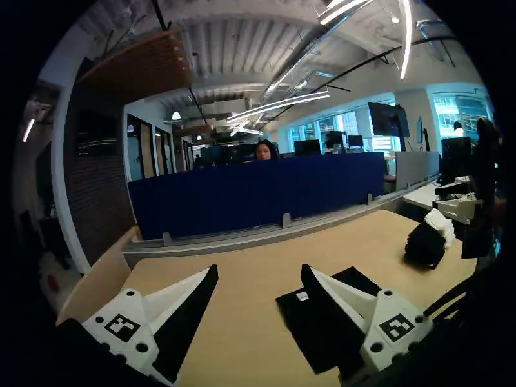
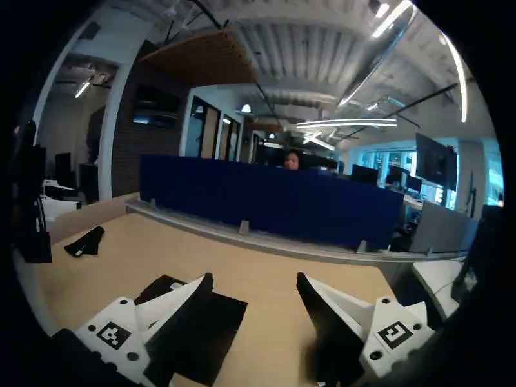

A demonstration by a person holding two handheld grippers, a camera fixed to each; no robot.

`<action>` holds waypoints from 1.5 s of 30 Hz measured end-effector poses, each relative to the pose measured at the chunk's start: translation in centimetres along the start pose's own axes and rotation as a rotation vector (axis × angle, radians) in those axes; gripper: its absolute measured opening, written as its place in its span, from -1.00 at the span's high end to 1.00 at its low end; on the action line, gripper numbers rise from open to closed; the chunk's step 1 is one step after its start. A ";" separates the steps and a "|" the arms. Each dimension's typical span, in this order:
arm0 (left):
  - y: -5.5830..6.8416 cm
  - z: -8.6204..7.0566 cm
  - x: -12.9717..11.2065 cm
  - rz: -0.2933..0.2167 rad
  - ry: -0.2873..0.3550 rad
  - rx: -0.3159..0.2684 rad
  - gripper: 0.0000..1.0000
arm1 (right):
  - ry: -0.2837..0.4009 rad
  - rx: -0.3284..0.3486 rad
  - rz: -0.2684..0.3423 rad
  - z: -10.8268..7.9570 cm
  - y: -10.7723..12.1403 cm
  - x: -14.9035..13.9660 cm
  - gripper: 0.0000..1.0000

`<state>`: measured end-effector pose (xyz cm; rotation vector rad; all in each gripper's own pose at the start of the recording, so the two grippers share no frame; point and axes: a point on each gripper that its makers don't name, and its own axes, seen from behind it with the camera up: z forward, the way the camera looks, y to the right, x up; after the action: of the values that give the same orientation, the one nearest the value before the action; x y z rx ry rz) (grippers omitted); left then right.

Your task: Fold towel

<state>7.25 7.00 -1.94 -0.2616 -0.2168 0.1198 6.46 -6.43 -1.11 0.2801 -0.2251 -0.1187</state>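
In the left gripper view, the left hand-held gripper [image 1: 258,271] stands spread wide, its two white fingers with black inner faces well apart and nothing between them. Its right-hand finger [image 1: 351,309] hangs over a flat black cloth towel [image 1: 306,326], which lies on the pale wooden counter [image 1: 361,235]. The finger hides part of the towel, and whether it touches the cloth cannot be told. One small white tag [image 1: 302,296] shows near the towel's edge.

In the right gripper view, the right hand-held gripper [image 2: 255,277] is likewise spread wide and grips nothing. The towel [image 2: 209,329] lies under its left-hand finger [image 2: 171,306], partly covered, and contact is again unclear.

Farther along the counter, the left gripper view has one rumpled black bundle with a bit of white cloth on top [image 1: 426,244]. The right gripper view has one small black cloth [image 2: 87,242] near the counter's far left. Whether these are the same item cannot be told.

A long dark blue fabric partition [image 1: 258,193] runs along the counter's far edge. One person's head [image 1: 264,149] rises just above it, with the rest hidden behind the panel. Dark shapes at the outer edges of both views are too dim to make out.
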 end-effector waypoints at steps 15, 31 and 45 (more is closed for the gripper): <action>1.1 0.6 -1.5 0.044 -0.073 -0.077 -0.91 | -0.091 0.118 -0.055 0.8 -2.6 -1.5 -1.00; 3.8 1.1 -7.1 0.089 -0.167 -0.150 -0.91 | -0.198 0.163 -0.076 1.5 -4.2 -8.0 -1.00; 5.9 0.9 -15.9 0.089 -0.318 -0.195 -0.91 | -0.332 0.208 -0.083 1.5 -6.2 -15.9 -1.00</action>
<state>-8.89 10.62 -5.80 -0.4469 -0.5346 0.2294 -9.80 -10.36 -4.70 0.4771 -0.5579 -0.2250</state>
